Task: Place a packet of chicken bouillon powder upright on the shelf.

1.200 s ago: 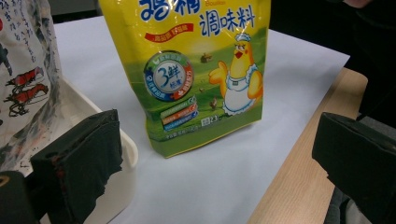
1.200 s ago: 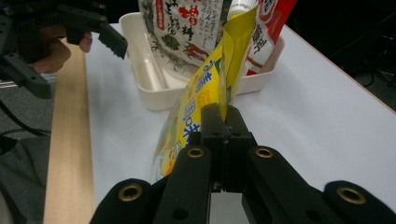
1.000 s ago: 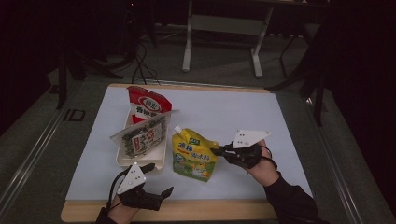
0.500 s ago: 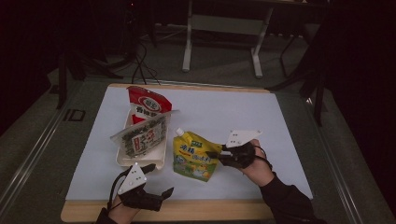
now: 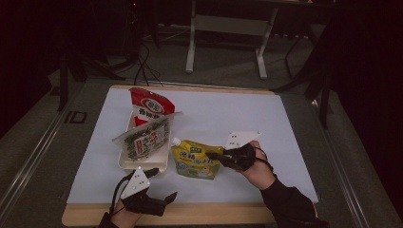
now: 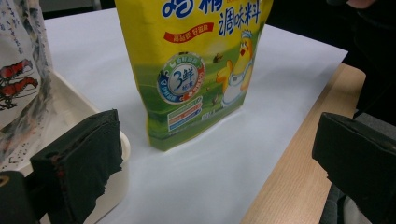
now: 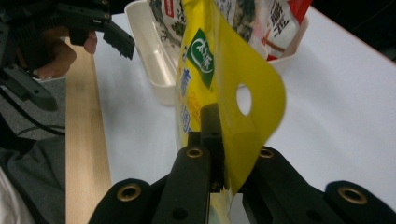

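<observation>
Here the right tongs (image 7: 219, 154) have just closed on the yellow pouch (image 7: 233, 93); the left tongs (image 6: 224, 154) gape apart.

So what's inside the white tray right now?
The white tray holds two snack bags: a speckled grey one lying over a red one that sticks out at the far end. The red bag's lower part and the tray floor are covered.

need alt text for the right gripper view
The right gripper is shut on the top edge of a yellow pouch above a white table. Behind it sits a white tray of snack bags, with the left gripper at upper left.
</observation>
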{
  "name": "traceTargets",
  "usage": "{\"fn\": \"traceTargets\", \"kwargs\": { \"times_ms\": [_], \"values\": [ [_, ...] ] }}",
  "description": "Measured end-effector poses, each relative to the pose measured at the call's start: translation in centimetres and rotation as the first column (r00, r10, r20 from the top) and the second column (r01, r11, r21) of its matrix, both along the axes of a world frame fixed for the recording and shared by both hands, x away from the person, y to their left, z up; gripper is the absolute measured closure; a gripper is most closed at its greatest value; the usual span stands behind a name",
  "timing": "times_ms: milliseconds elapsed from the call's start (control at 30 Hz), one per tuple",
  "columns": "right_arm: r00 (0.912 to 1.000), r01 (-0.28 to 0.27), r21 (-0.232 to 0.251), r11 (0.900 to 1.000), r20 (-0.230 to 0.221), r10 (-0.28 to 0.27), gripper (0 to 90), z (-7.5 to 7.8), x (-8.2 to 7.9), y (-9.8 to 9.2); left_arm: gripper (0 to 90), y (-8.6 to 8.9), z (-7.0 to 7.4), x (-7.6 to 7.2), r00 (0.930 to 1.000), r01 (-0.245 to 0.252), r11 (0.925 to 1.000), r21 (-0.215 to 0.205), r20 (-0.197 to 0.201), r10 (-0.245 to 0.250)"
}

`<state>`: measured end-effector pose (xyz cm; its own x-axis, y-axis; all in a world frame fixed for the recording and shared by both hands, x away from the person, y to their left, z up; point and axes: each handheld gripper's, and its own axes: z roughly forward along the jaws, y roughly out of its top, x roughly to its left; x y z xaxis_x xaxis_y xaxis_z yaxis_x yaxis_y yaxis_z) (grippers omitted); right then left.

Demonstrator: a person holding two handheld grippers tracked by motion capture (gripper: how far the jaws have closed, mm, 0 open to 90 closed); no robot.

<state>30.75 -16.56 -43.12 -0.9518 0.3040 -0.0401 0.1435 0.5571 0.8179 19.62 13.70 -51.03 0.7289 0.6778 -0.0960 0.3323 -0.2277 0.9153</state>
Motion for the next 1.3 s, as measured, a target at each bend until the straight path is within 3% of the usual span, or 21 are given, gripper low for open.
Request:
{"fn": "traceTargets", "kwargs": {
  "times_ms": [333, 667, 867, 1300],
  "values": [
    [0.9987, -0.001, 0.029, 1.000, 0.051, 0.000, 90.0, 2.2, -0.1, 0.2, 2.8, 0.2, -0.1, -0.2, 1.0000, -0.004, 1.0000, -0.004, -0.004, 0.004],
    [0.9932, -0.038, 0.091, 0.995, 0.113, 0.028, 90.0, 4.7, 0.2, 1.2, 2.8, 0.0, -0.4, -0.4, 1.0000, 0.003, 0.9997, 0.026, 0.003, -0.003],
    [0.9888, -0.088, 0.114, 0.990, 0.130, 0.073, 90.0, 5.3, 0.3, 2.8, 2.8, -0.4, -0.4, -0.5, 0.9991, 0.037, 0.9984, 0.044, 0.020, -0.037],
    [0.9784, -0.174, 0.147, 0.974, 0.138, 0.154, 90.0, 5.2, 0.2, 7.5, 2.8, -1.0, -1.1, -0.8, 0.9960, 0.089, 0.9939, 0.065, -0.006, -0.089]
  ]
}}
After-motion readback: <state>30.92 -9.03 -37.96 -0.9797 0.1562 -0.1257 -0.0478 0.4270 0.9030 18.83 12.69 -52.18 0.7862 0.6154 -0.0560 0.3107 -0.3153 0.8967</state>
